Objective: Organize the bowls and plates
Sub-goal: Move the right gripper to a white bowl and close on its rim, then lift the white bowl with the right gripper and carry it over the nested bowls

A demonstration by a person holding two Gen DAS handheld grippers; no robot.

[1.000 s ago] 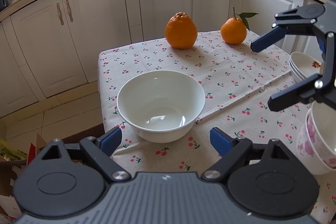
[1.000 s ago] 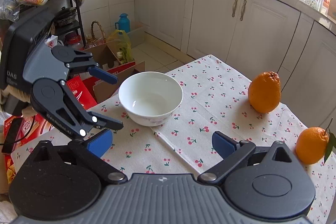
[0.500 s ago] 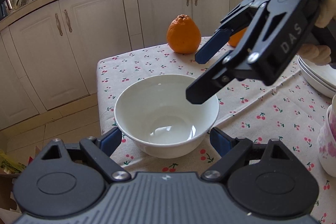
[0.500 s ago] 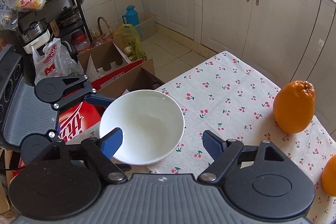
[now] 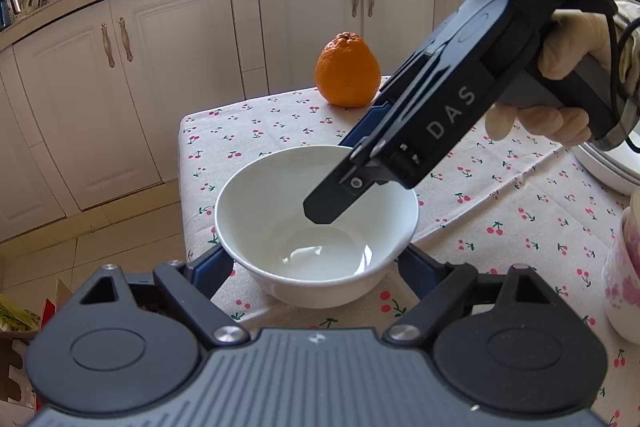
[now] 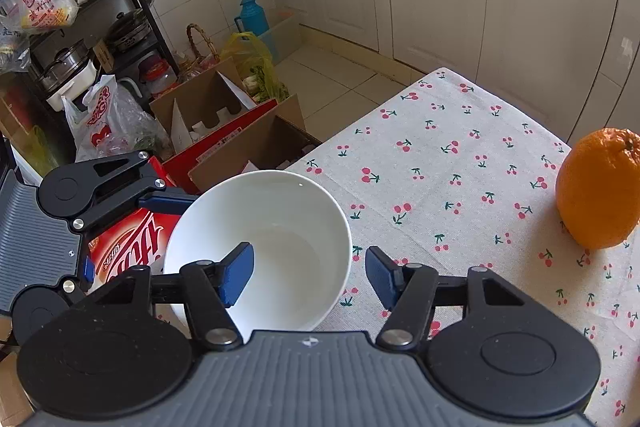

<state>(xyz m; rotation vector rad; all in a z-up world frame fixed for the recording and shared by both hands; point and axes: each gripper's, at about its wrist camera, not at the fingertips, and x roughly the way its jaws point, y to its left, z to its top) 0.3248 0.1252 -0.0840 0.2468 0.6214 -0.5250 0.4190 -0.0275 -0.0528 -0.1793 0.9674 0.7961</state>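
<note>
The plain white ceramic bowl (image 5: 316, 227) sits at the cherry-print tablecloth's (image 6: 460, 147) corner. The right gripper (image 6: 310, 277) straddles its rim, jaws just closing, one pad inside, not visibly pressing. The left gripper (image 5: 316, 265) flanks the bowl, wide.
</note>
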